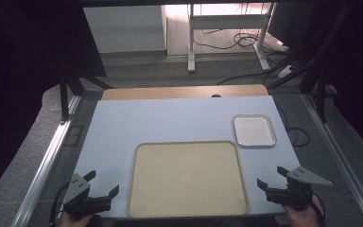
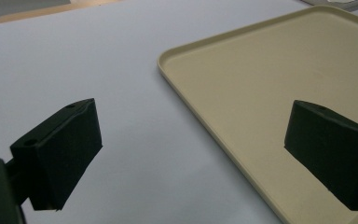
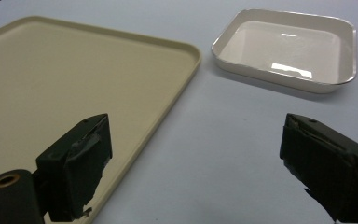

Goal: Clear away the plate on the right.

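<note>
High view: a beige tray (image 1: 187,178) lies flat on the pale blue table (image 1: 170,120), near the front edge, its slightly longer axis running from 9 to 3 o'clock and its short sides facing the 2 grippers. At about 2 o'clock from it, apart from its far right corner, sits a small white dish with a metal rim (image 1: 254,130), its long axis running from 12 to 6 o'clock. The left gripper (image 1: 105,184) hangs at the tray's 8 o'clock, just off the near left corner, jaws spread with nothing between them. The right gripper (image 1: 272,177) stands at the tray's 4 o'clock, also released and empty, a grey 3-cornered plate on top.

Left gripper view: the 2 black jaws stand wide apart, 1 over bare table (image 2: 98,70), the other over the tray (image 2: 270,79). The tray's raised rim and rounded corner show clearly here.

Right gripper view: the jaws gape, holding nothing; the left 1 overlaps the tray (image 3: 74,79) edge. The dish (image 3: 286,46) lies at 1 o'clock, and its sloped walls and glossy inside show.
</note>
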Demonstrator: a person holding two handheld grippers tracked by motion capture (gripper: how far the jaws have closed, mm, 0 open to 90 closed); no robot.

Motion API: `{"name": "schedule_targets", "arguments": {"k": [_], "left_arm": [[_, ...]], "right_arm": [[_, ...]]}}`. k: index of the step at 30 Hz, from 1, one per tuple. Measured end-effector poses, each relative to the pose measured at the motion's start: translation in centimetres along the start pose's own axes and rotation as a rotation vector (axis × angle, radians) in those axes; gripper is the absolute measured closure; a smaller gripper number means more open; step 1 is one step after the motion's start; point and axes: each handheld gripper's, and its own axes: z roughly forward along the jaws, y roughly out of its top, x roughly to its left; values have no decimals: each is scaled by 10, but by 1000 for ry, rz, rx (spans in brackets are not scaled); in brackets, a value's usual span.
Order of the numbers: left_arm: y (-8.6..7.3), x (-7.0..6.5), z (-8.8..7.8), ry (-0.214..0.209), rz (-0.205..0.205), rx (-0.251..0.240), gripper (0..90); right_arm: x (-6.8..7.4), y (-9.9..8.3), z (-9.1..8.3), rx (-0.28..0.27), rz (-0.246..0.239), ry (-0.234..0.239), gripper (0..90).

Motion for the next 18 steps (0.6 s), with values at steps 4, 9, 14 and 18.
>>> {"name": "schedule_targets", "arguments": {"k": [4, 9, 14, 18], "left_arm": [[0, 0, 0, -2, 0, 0, 36], [0, 1, 0, -2, -8, 1, 36], [0, 1, 0, 2, -8, 4, 36], [0, 2, 0, 2, -17, 2, 36]], "right_arm": [[1, -1, 3, 16, -13, 5, 91], [0, -2, 5, 33, -24, 6, 91], [0, -2, 6, 39, -39, 6, 90], [-1, -3, 7, 44, -38, 7, 77]]}}
